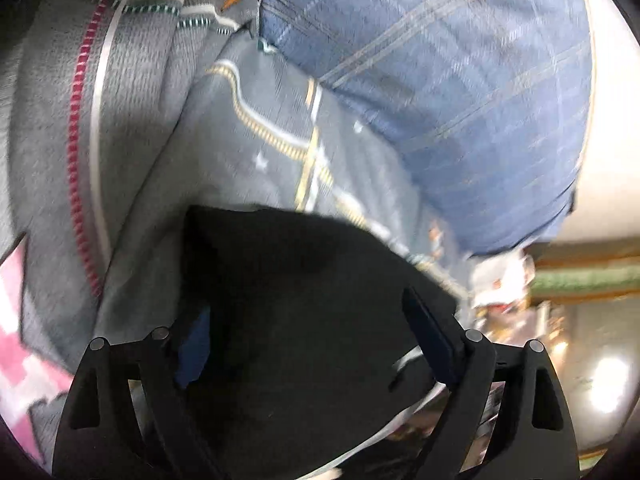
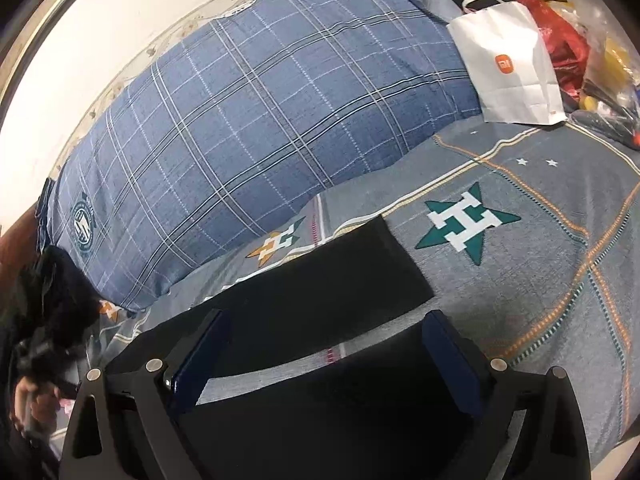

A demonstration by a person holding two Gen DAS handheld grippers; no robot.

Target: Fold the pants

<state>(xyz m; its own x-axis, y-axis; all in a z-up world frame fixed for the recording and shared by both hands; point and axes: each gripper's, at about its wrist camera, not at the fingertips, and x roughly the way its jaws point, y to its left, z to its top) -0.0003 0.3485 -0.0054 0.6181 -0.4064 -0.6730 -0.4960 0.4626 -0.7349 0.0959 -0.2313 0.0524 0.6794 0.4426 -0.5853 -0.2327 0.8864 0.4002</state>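
Black pants [image 2: 320, 280] lie folded on the grey bedsheet [image 2: 520, 280], just beside the blue plaid pillow [image 2: 260, 120]. Both grippers, left [image 1: 308, 348] and right [image 2: 320, 360], hover spread over the cloth, pinching nothing. Closing too shallow risks catching 1 layer, spoiling the fold.

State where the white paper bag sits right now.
In the right wrist view, the white paper bag stands at upper right on the bedspread, between the blue plaid pillow and red bags.
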